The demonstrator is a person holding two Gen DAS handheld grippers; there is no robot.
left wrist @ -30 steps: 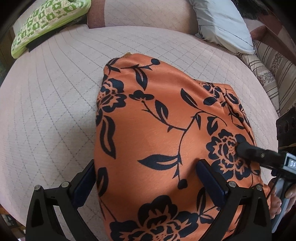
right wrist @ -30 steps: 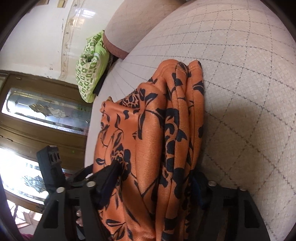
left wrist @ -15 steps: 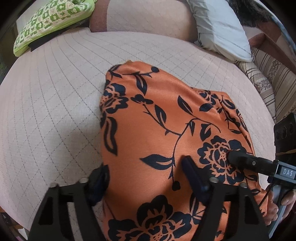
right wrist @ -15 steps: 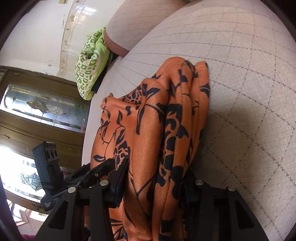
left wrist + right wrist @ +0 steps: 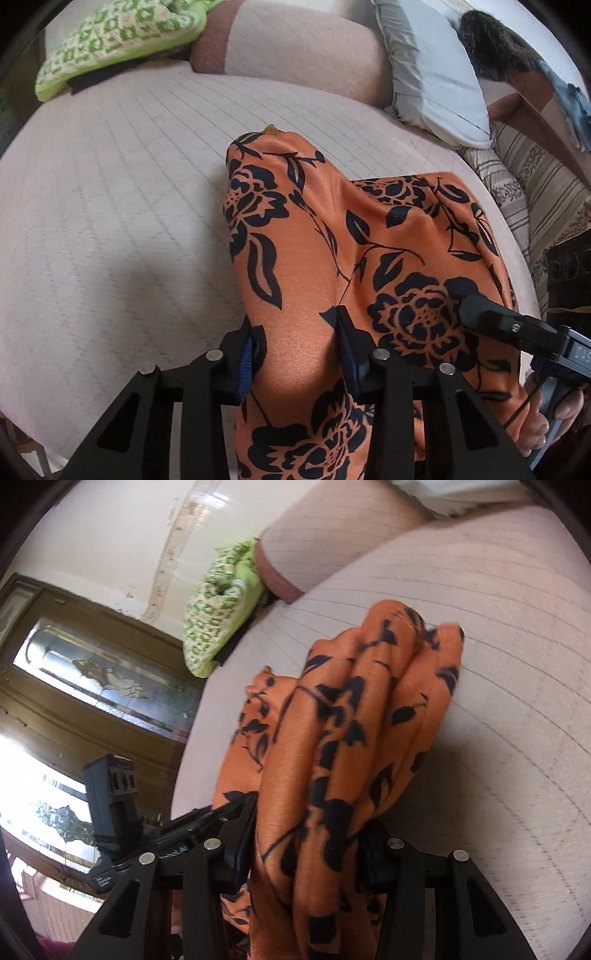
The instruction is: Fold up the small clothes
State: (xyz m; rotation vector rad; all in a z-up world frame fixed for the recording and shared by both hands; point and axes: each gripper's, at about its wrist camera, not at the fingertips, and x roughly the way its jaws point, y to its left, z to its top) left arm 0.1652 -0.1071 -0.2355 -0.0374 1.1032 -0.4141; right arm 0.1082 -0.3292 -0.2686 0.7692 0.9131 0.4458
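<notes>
Both tongs are clamped on the same orange garment (image 5: 369, 236), a satiny cloth printed with dark flowers and leaves.

From the left wrist view, the left gripper (image 5: 299, 350) has its 2 jaws drawn in against a raised ridge of the cloth, with blue pads (image 5: 245, 363) showing on the inner faces and the fabric bulging up between them. The garment spreads forward from the jaws across the quilted pink mattress (image 5: 110, 206), its far corner lying on the mattress toward the bolster (image 5: 295, 48). At the right edge the right gripper (image 5: 461, 299) comes in from the side, one black finger pressed onto a large printed flower, and the hand (image 5: 539, 417) holding it shows bare fingertips below. A green patterned cushion (image 5: 110, 33) lies at the back left of the mattress, a pale grey pillow (image 5: 432, 70) at the back right, and a striped cloth (image 5: 535, 184) beyond the right edge.

From the right wrist view, the right gripper (image 5: 306, 838) is closed on a thick bunch of the garment (image 5: 343, 738), which is gathered into several upright folds between the jaws and rises in front of the camera. The far end of the bunch reaches over the mattress (image 5: 498, 664). The left gripper (image 5: 221, 812) shows at the left, its black fingers closed on the cloth's edge, just beside this gripper's left jaw. Behind it stand a wooden door with patterned glass (image 5: 99, 672) and the green cushion (image 5: 218, 624).
</notes>
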